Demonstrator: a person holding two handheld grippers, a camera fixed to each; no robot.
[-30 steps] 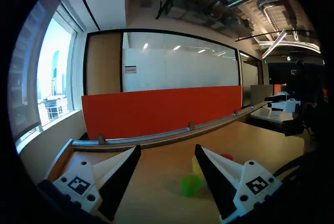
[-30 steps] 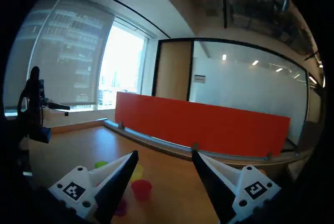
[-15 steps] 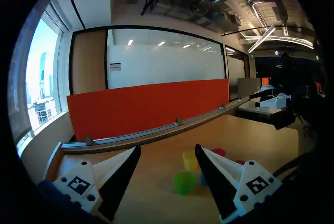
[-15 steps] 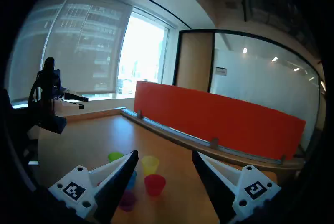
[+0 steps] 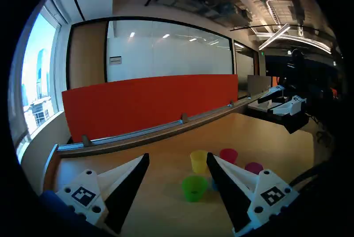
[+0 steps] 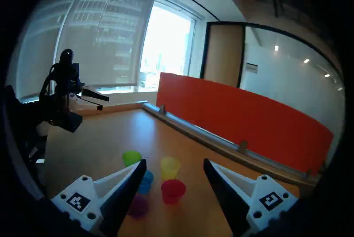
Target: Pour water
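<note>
The left gripper (image 5: 177, 154) and right gripper (image 6: 174, 161) are both above the bench (image 5: 265, 135), jaws spread wide and holding nothing. A cluster of small cups stands on the bench. The green cup (image 5: 194, 187) and yellow cup (image 5: 198, 161) lie between the left jaws. The yellow cup and the red cup (image 6: 173, 190) lie between the right jaws.

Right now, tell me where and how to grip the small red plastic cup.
Grip the small red plastic cup across its side wall below the rim, right gripper coming level from the near side. It stands upright, and the yellow plastic cup crowds its far side.
</note>
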